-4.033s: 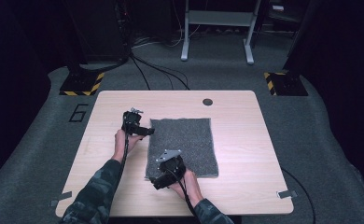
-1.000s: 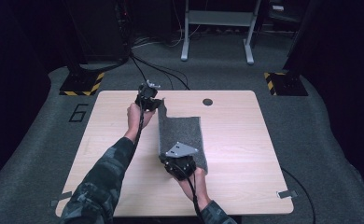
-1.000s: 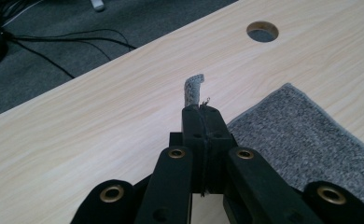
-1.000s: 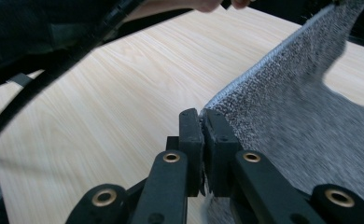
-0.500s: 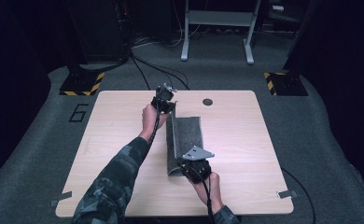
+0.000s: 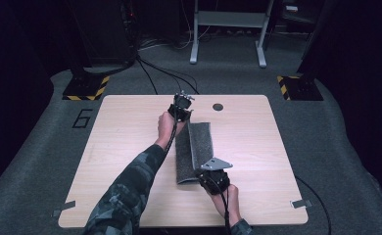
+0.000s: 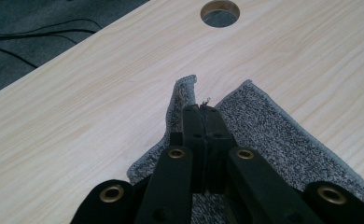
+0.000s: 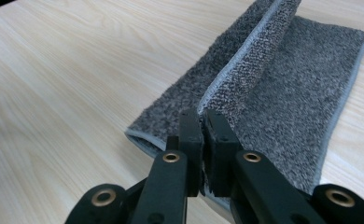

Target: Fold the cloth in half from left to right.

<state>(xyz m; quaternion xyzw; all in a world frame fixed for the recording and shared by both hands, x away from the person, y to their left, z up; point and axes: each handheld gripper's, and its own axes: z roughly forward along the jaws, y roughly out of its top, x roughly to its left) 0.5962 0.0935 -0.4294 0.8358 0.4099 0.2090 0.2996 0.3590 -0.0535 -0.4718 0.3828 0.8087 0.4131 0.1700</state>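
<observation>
Both hand-held grippers clamped on grey towel, mid-fold on tabletop.

Left hand-held gripper [image 6: 181, 108] jaws fully closed on far corner of grey towel [image 6: 194, 147], corner lifted [image 7: 185, 88]. Right hand-held gripper [image 6: 212, 177] jaws pinched on near edge, raised flap standing upright [image 8: 245, 74]. Towel half folded along its length, centre of tabletop [image 6: 130, 127], lower layer flat. Round hole [image 6: 218, 106] in tabletop just right of left hand-held gripper, at far edge.

My left claw [image 7: 202, 108] covers the grey towel's [image 7: 283, 135] pinched corner, towel cut off at the frame's bottom, right claw [image 8: 202, 116] hiding its near edge
</observation>
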